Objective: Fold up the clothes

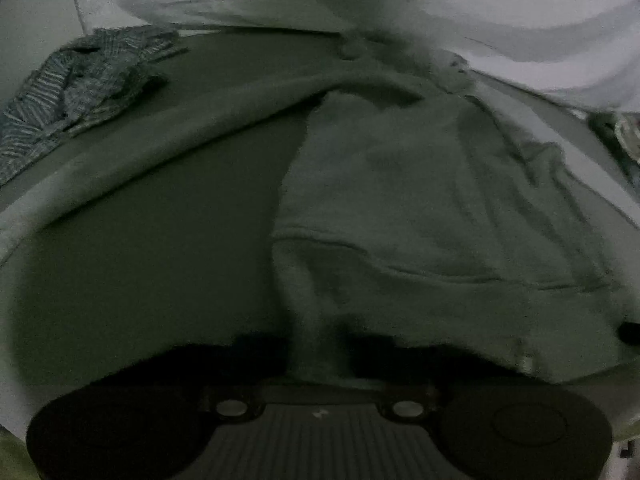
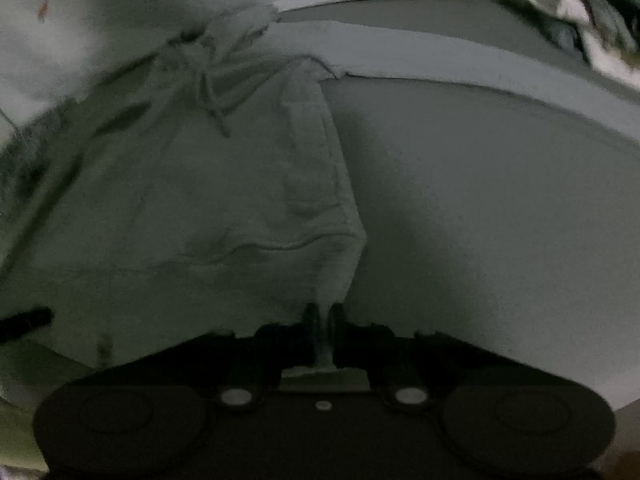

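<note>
in the left wrist view our left gripper (image 1: 318, 344) is pinched tight on the near corner of the grey-green garment (image 1: 440, 200), a thin ridge of cloth standing up between the dark pads. the garment lies spread on the dark table (image 1: 152, 272), running away from us toward a pale sheet (image 1: 520, 20) with orange marks at the far side. a hem seam crosses the cloth just ahead of the grip. a striped patterned cloth (image 1: 80, 84) lies well apart at the far left. the picture is dim and a little blurred, so finer detail of the fabric escapes us.

in the right wrist view our right gripper (image 2: 323, 328) is likewise clamped on the same garment, at its other near corner, with a narrow fold of hem caught between the fingers. a drawstring (image 2: 212, 96) lies loose near the waistband at the far end, so we take it for shorts or joggers. a heap of other clothes (image 2: 592, 12) sits at the far right corner.

we judge that both near corners are now secured and the fold itself has not begun. next we would lift both corners together, keep the edge taut between the hands, and carry it over toward the waistband, laying it down evenly.
</note>
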`<state>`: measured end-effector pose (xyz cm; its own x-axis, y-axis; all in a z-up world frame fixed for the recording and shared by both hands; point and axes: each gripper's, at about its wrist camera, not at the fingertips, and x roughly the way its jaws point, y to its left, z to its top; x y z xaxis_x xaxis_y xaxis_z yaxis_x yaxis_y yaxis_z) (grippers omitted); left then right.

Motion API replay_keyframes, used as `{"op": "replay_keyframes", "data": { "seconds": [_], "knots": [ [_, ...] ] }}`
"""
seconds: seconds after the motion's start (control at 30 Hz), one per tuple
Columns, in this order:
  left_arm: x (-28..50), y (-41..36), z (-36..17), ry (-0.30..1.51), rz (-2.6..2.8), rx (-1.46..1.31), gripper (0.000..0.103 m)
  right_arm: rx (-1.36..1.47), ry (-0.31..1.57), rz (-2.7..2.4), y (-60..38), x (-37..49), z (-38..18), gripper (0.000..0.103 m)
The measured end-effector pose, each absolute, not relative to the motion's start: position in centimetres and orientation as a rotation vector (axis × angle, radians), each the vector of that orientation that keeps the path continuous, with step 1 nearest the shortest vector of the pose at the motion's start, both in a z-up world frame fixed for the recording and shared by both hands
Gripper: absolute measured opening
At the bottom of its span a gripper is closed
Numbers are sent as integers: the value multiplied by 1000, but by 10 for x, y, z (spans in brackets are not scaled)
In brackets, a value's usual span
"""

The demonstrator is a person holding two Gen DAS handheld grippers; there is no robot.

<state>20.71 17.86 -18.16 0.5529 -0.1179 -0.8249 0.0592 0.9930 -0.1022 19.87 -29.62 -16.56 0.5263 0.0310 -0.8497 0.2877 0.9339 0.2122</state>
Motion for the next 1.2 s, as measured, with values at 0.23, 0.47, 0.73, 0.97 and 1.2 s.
{"op": "replay_keyframes", "data": {
  "seconds": [0.23, 0.47, 0.73, 0.97, 1.2],
  "knots": [
    [177, 198, -156, 1013, -91, -326, 8, 421, 948, -95, -320, 158, -132, 5],
    [172, 201, -179, 1120, -20, -324, 11, 458, 1065, -118, -328, 156, -162, 8],
    [190, 216, -154, 1007, -46, -325, 32, 447, 976, -206, -347, 163, -141, 37],
    [242, 208, -138, 940, -74, -205, 43, 433, 903, -208, -361, 192, -133, 37],
    [335, 207, -133, 886, -133, -171, 42, 463, 838, -202, -360, 272, -122, 37]
  ]
}}
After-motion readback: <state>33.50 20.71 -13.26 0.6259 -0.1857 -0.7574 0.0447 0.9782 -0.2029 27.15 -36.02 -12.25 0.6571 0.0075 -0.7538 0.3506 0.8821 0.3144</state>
